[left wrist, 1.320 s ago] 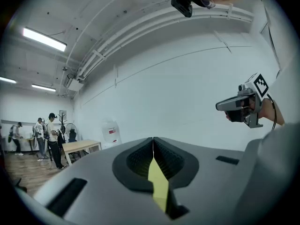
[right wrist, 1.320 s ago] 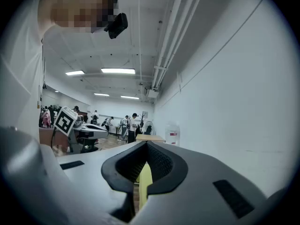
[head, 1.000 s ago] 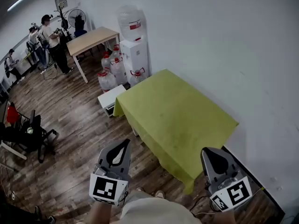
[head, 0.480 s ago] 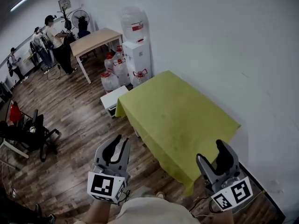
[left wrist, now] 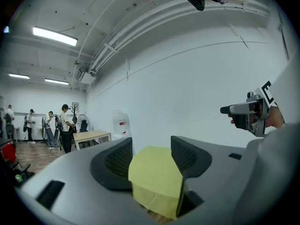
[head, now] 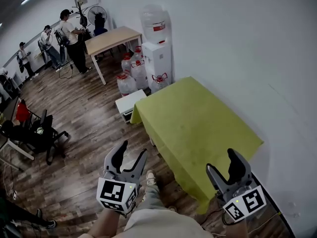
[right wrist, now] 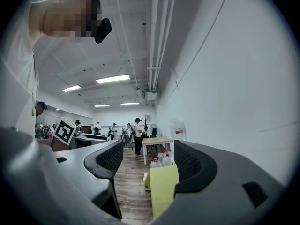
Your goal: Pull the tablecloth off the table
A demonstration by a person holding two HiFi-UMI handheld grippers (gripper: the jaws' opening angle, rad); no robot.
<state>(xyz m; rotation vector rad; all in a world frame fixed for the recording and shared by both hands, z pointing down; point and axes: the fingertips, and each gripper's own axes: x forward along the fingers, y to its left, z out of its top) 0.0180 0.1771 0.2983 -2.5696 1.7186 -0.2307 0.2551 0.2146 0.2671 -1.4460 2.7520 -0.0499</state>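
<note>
Low in frame, left hand-held gripper (head: pixel 133 150) and right hand-held gripper (head: pixel 221 162) are opening empty, apparently readying to seize the draped tablecloth (head: pixel 198 128).

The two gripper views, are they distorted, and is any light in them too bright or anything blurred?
Left gripper view: strong fisheye with black rounded corners, the ceiling pipes bow, the ceiling light is burnt out white, the tablecloth looks sharp. Right gripper view: the same fisheye, the ceiling lamps glare mildly, a mosaic patch hides a face. No motion blur in either.
</note>
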